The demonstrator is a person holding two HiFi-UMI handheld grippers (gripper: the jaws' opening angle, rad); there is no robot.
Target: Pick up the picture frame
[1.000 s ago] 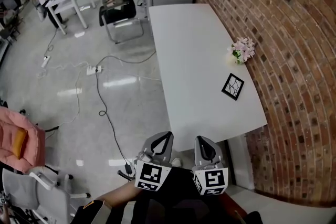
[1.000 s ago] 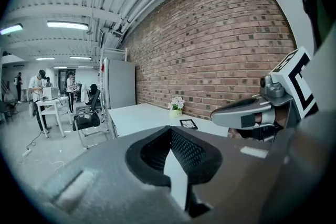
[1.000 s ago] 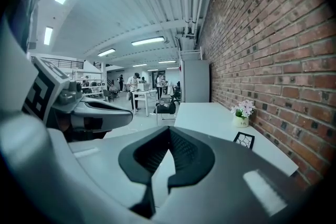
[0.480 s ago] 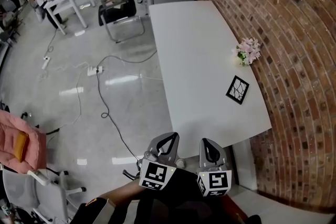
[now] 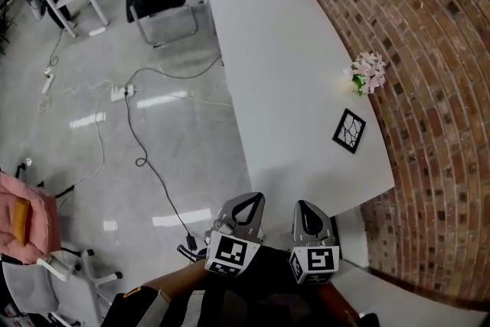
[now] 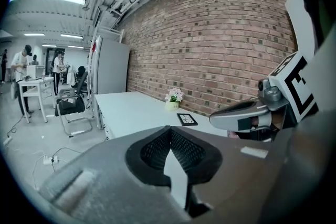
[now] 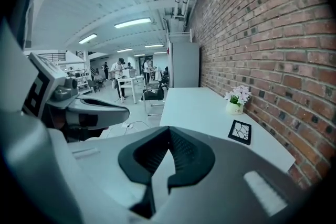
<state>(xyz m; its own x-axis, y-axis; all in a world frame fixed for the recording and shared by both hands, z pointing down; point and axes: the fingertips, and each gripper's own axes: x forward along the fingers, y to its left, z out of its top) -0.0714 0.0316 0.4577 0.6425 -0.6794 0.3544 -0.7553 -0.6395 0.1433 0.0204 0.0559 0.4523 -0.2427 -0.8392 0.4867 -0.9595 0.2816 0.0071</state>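
The picture frame (image 5: 349, 131) is small and black, with a white branching pattern. It lies flat near the right edge of the long white table (image 5: 276, 65), close to the brick wall. It also shows in the left gripper view (image 6: 187, 119) and the right gripper view (image 7: 240, 132). My left gripper (image 5: 243, 204) and right gripper (image 5: 305, 212) hang side by side short of the table's near end, well away from the frame. Both point along the table. Both are shut with nothing between their jaws, as their own views show (image 6: 170, 132) (image 7: 169, 135).
A white pot of pink flowers (image 5: 367, 73) stands just beyond the frame. The brick wall (image 5: 436, 88) runs along the table's right side. On the floor to the left lie cables and a power strip (image 5: 119, 93). A black office chair (image 5: 157, 0) stands farther off, a pink seat (image 5: 23, 214) at near left.
Both grippers have come a little forward and lower toward the table's near end, still shut. The head view has swung, so the table and frame sit slightly differently in it.
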